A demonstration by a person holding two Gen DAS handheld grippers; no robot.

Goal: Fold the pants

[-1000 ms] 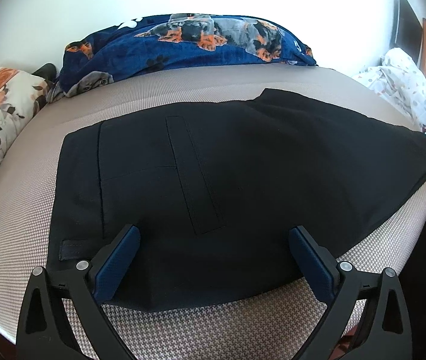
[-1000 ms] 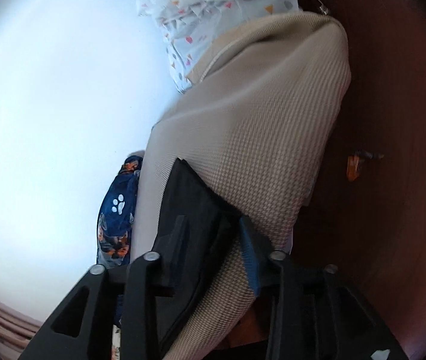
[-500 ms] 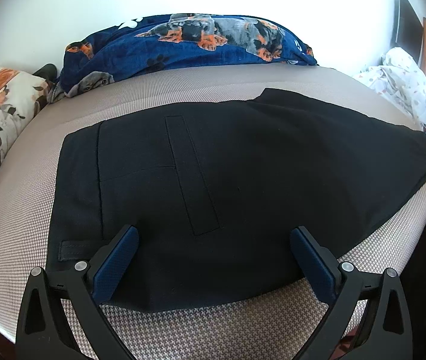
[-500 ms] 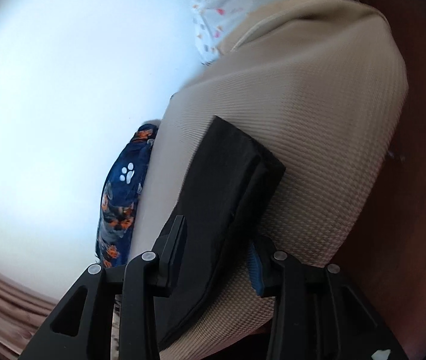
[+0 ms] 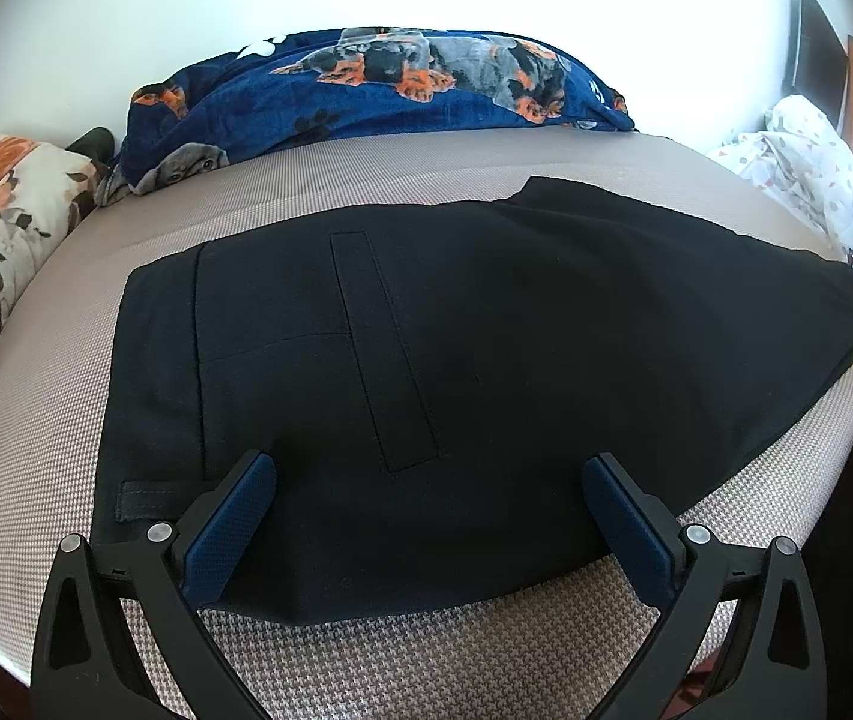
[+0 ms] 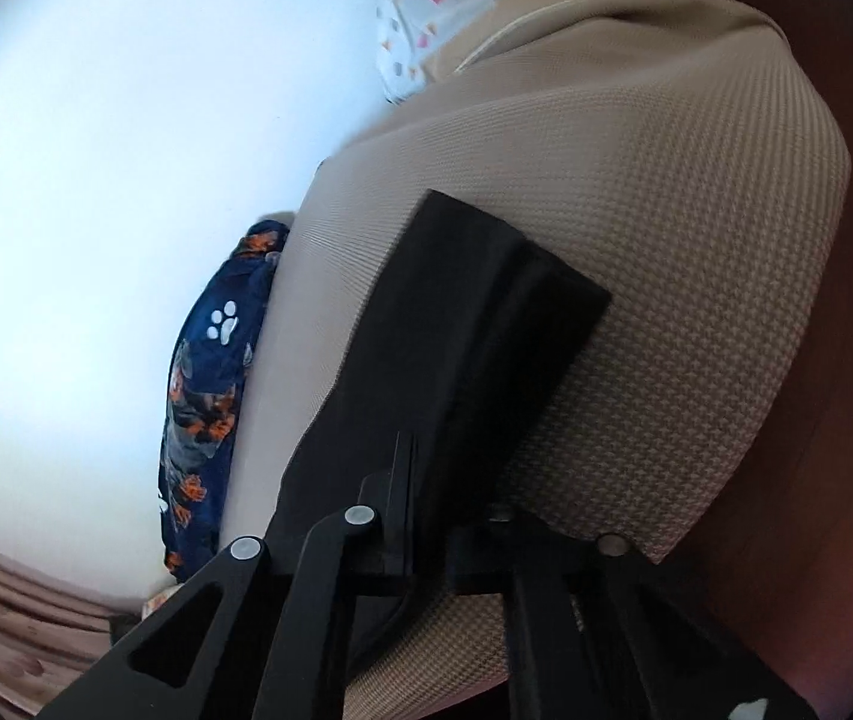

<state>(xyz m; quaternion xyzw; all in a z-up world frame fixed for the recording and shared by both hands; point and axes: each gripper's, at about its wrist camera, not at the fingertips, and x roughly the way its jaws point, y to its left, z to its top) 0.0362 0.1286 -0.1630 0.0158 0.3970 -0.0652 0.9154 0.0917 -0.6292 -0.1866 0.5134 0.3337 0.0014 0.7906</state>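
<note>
A pair of black fabric pants [image 5: 426, 372] lies flat across a beige houndstooth-weave mattress [image 5: 438, 648], filling the centre of the left wrist view, with the waistband and a belt loop towards 9 o'clock and the legs tapering away towards 3 o'clock, where the hem reaches the mattress edge. A long stitched welt pocket runs down the middle of the cloth. The left gripper [image 5: 429, 516], black-armed with blue textured pads, sits at 6 o'clock with its jaws spread wide over the near edge of the pants; nothing is pinched between them. At 12 o'clock, along the far side of the mattress, lies a navy blue fleece blanket printed with dogs and paw marks [image 5: 378, 90], at 9 o'clock a cream pillow with orange flowers [image 5: 0, 222], and at 2 o'clock a crumpled white sheet dotted with small coloured triangles [image 5: 810, 168]. In the right wrist view (steeply tilted, so the mattress rises towards 1 o'clock) the right gripper [image 6: 405, 504] has just closed its jaws, and they are pressed together on the leg end of the pants at 6 o'clock, with the squared hem pointing towards 2 o'clock.
</note>
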